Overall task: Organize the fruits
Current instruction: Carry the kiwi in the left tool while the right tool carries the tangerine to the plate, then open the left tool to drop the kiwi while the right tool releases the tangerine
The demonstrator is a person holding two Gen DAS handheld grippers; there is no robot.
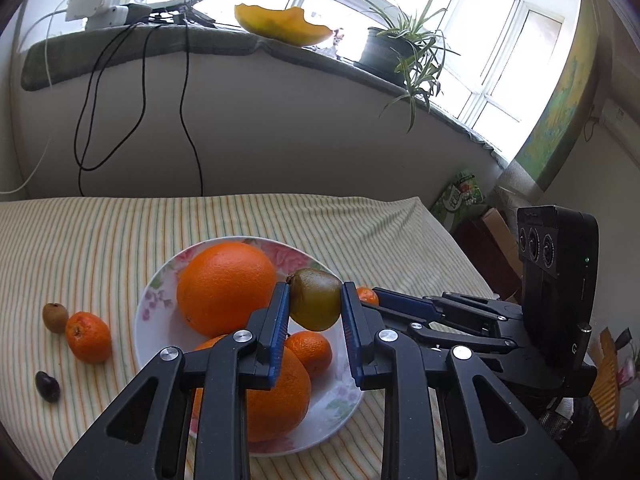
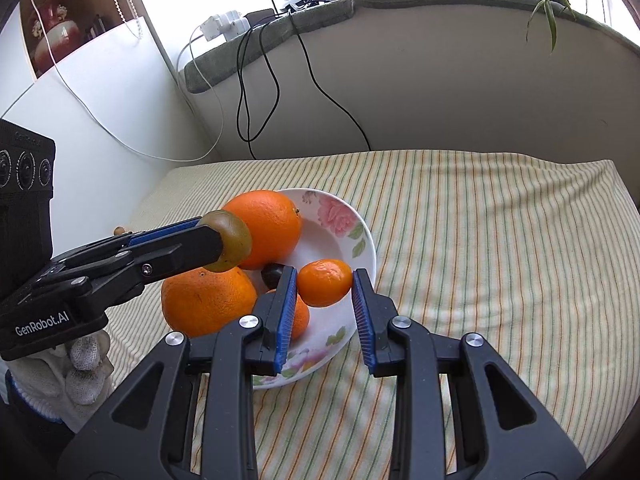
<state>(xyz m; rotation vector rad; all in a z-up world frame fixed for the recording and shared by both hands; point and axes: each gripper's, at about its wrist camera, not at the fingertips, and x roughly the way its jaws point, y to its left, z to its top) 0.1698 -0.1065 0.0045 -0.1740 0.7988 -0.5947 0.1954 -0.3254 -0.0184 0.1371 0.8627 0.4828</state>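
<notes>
**Fruit on and around a flowered plate, two grippers loaded**

Left gripper: black jointed metal, ribbed blue pads, closed on a kiwi, oval, dull green-brown, matte skin; held above the right half of the plate, pads pressing both flanks.

Right gripper: same build, closed on a small mandarin, glossy, dimpled rind, slightly flattened round; held over the right rim of the plate.

Plate: shallow white china, pink rose and green leaf print, set on a striped cloth, soft weave, thin orange and green lines on cream.

On the plate: large orange at the far side, pebbled bright rind; second large orange at the near side, partly behind the left pad; small mandarin on the plate between them, to the right; dark rounded fruit, smooth, mostly hidden, kind unclear.

On the cloth, left of the plate: loose mandarin, puckered at the stem; touching its far left side, small fuzzy kiwi; nearer, apart, dark plum-like fruit, smooth and shiny.

Far sill: grey padded cover, potted plant with long narrow leaves, dangling black cables.
</notes>
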